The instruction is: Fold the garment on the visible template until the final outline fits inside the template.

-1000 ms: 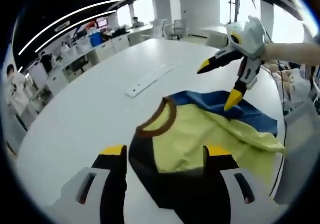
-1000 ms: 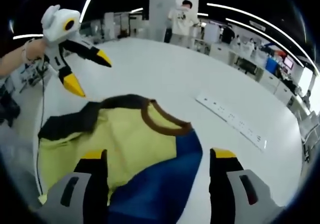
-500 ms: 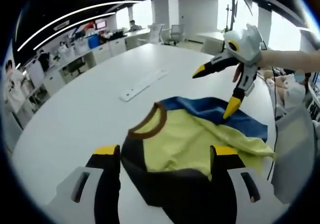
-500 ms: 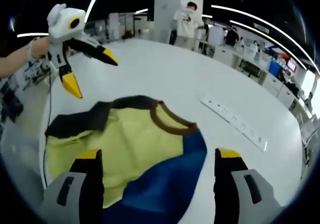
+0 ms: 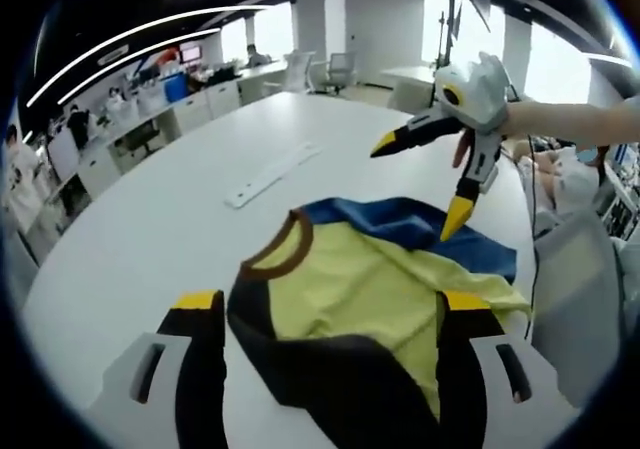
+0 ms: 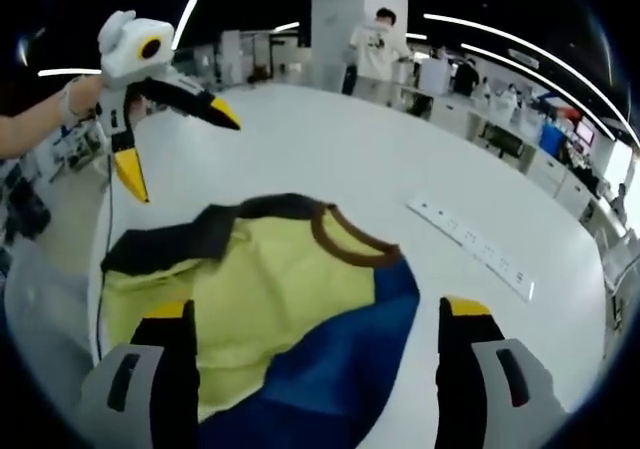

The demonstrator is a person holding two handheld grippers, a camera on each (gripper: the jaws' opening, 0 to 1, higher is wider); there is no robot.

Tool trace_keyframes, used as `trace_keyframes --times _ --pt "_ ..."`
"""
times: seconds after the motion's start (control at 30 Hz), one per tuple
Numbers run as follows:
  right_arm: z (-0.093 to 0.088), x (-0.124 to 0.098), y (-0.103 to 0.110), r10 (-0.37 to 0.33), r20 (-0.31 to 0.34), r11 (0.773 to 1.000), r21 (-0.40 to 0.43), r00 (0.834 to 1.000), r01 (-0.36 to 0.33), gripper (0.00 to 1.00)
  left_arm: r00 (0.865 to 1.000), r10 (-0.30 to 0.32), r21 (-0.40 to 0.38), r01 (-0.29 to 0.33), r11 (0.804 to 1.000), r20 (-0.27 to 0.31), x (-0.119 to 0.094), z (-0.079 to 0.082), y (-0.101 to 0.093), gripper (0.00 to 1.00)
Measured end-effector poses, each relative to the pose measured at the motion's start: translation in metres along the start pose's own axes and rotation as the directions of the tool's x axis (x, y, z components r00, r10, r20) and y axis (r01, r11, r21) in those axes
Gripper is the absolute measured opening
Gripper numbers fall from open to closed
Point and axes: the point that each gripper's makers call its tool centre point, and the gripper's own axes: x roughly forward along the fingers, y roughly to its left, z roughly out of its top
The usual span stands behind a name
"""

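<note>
While garment lies rumpled, status as follows.

Garment position: shirt (image 5: 360,299) on white table (image 5: 150,239), near the edge closest to the person; yellow body, brown collar (image 5: 275,254), dark sleeve side toward left gripper, blue sleeve side toward right gripper.

Garment shape: partly bunched, blue cloth lapped over yellow at one side; no neat rectangular outline.

Template: none identifiable under or around the shirt; a pale strip (image 5: 270,172) lies well apart on the table, purpose unclear.

Left gripper (image 5: 330,314): jaws wide apart, nothing held, poised over the dark side of the shirt; seen in the right gripper view (image 6: 175,144) raised above the table, jaws spread, empty.

Right gripper (image 6: 315,319): jaws wide apart, nothing held, over the blue side; seen in the left gripper view (image 5: 420,184) lifted, lower tip just above blue cloth, contact not clear.

Progress, judged: early; no clean fold visible.

Left to do, judged: flatten, fold sleeves inward, fold body, check outline against template.
</note>
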Motion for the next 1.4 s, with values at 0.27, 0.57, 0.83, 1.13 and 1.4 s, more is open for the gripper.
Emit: trace_keyframes --times 0.27,0.57,0.83,1.13,1.4 --pt "-0.001 -0.008 0.007 0.024 0.009 1.0 0.017 1.0 -0.024 1.0 1.0 -0.02 0.003 0.02 1.0 0.001 -0.006 -0.001 -0.01 0.89" --pt "-0.004 -0.017 0.015 0.03 0.021 0.999 0.025 0.999 -0.031 1.0 0.999 -0.034 0.001 0.034 0.999 0.011 -0.009 -0.001 -0.019 0.98" --pt "-0.009 -0.023 0.02 0.039 0.019 0.998 0.041 0.999 -0.04 1.0 0.999 -0.052 0.006 0.052 0.999 0.004 -0.014 -0.003 -0.027 1.0" --pt "-0.006 -0.035 0.024 0.036 0.035 0.999 0.033 0.999 -0.037 1.0 0.998 -0.061 0.008 0.061 0.998 0.026 -0.025 0.001 -0.036 1.0" --pt "-0.005 -0.043 0.032 0.046 0.06 0.998 0.047 0.997 -0.048 1.0 0.997 -0.067 -0.009 0.067 0.998 0.029 -0.03 -0.004 -0.042 1.0"
